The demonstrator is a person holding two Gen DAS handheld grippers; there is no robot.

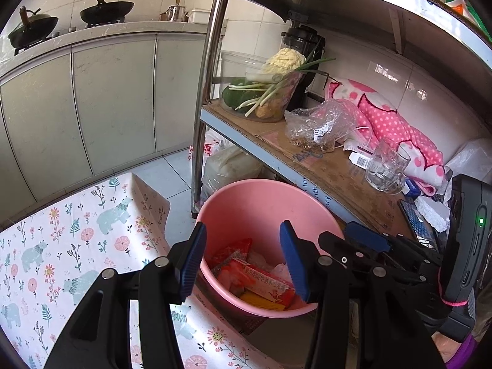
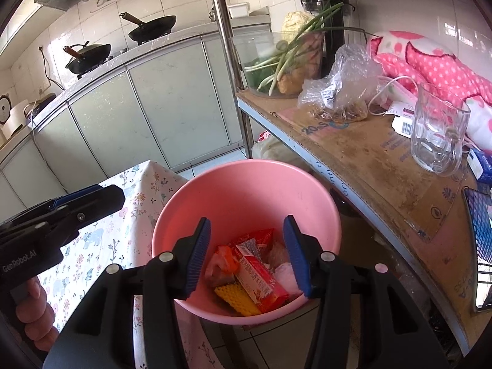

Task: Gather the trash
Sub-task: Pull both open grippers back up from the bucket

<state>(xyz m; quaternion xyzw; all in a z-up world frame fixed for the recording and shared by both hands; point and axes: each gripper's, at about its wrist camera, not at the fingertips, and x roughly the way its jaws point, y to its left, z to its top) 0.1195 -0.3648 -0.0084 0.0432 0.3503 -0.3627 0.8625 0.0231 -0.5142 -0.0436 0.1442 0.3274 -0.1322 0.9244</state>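
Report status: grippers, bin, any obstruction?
Left gripper and right gripper open, empty, above pink bin. Red carton and wrappers inside. Nothing blocking.

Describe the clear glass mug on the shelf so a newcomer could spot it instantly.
Find the metal rack's cardboard-lined shelf, to the right of the pink basin. The glass mug stands upright near the pink polka-dot cloth. It is the only rigid, see-through item there, unlike the crumpled plastic bag.

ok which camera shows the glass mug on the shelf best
The right wrist view: the glass mug appears large and whole, standing upright on the shelf. In the left wrist view the mug is smaller, farther toward the edge and more distorted.
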